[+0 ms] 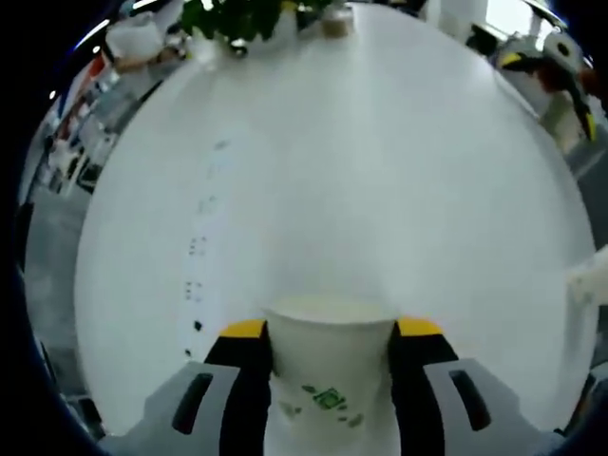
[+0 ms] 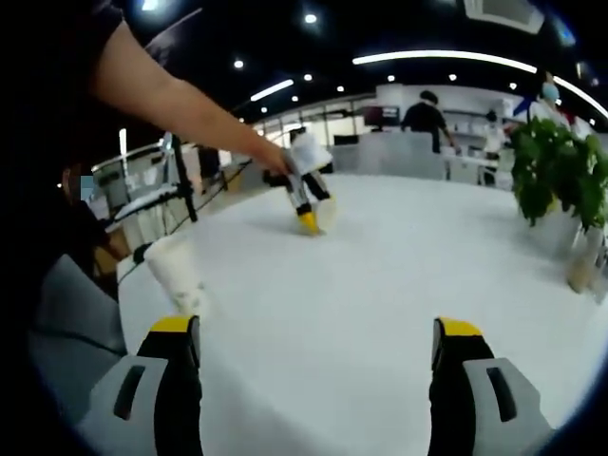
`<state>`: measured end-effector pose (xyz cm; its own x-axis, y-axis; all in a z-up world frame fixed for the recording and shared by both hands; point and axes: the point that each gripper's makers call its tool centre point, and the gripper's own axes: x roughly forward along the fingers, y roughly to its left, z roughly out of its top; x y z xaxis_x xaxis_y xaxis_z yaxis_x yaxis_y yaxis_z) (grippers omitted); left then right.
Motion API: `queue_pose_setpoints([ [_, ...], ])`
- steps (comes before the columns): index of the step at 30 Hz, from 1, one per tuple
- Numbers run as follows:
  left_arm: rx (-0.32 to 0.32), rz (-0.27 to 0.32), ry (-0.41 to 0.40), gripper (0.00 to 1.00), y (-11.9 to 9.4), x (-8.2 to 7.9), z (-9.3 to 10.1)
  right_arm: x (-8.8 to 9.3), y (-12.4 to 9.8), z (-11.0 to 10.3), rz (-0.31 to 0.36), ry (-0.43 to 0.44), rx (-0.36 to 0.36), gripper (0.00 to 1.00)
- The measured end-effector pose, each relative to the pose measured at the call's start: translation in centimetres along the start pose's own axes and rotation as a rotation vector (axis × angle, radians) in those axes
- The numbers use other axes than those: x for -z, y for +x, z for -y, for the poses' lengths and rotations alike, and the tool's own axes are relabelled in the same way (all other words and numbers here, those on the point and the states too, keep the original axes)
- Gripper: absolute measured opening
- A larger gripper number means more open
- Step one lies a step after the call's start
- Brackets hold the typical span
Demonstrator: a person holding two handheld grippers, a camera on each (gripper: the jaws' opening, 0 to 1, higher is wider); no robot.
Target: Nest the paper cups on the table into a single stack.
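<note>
With its two yellow-tipped jaws pressed against either side of a paper cup (image 1: 330, 380), the left gripper (image 1: 331, 332) is clamped on that cup, which stands upright btwn them, rim up, green print on its wall. Cup sits on/just over the white table (image 1: 361, 171); can't tell if its base touches. Far end of the table, left gripper view: a potted plant (image 1: 252, 17) w/ green leaves, and clutter near it too blurred to name.

Right gripper (image 2: 317, 332) has its jaws wide apart, nothing btwn them, just bare tabletop (image 2: 399, 275). Just beyond its left jaw, near the table edge, a stack of paper cups (image 2: 177, 270) lies tilted on its side. Farther across the table the left gripper shows w/ the person's arm (image 2: 180, 100) reaching to it, its yellow tips down at the table surface beside the pale cup. Plant (image 2: 556, 171) at the right edge. People stand in the background, under ceiling light strips.
</note>
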<state>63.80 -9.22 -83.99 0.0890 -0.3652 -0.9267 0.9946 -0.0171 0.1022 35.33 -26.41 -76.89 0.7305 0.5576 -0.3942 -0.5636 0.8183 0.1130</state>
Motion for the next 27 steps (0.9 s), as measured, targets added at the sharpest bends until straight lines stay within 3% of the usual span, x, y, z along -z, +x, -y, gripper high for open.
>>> queue_pose_setpoints([
  [7,-0.016,-0.012,-0.054,0.46,0.0,0.0,-0.1,-0.4,0.1,-0.1,0.002,-0.008,-0.002,1.00],
  [15,-0.020,0.006,-0.058,0.43,-0.3,-0.4,0.2,-1.0,0.2,-0.1,0.010,-0.017,-0.004,1.00],
  [20,-0.055,0.077,-0.132,0.43,-0.8,-1.2,-0.5,-0.9,0.1,-0.1,0.009,-0.018,-0.006,1.00],
  [22,-0.063,0.141,-0.208,0.42,-1.5,-2.1,-0.7,-1.0,0.0,-0.2,0.008,-0.021,-0.008,1.00],
  [27,-0.087,0.274,-0.310,0.42,-3.4,-3.9,-1.6,-1.5,-0.1,-0.4,0.012,-0.028,-0.009,1.00],
])
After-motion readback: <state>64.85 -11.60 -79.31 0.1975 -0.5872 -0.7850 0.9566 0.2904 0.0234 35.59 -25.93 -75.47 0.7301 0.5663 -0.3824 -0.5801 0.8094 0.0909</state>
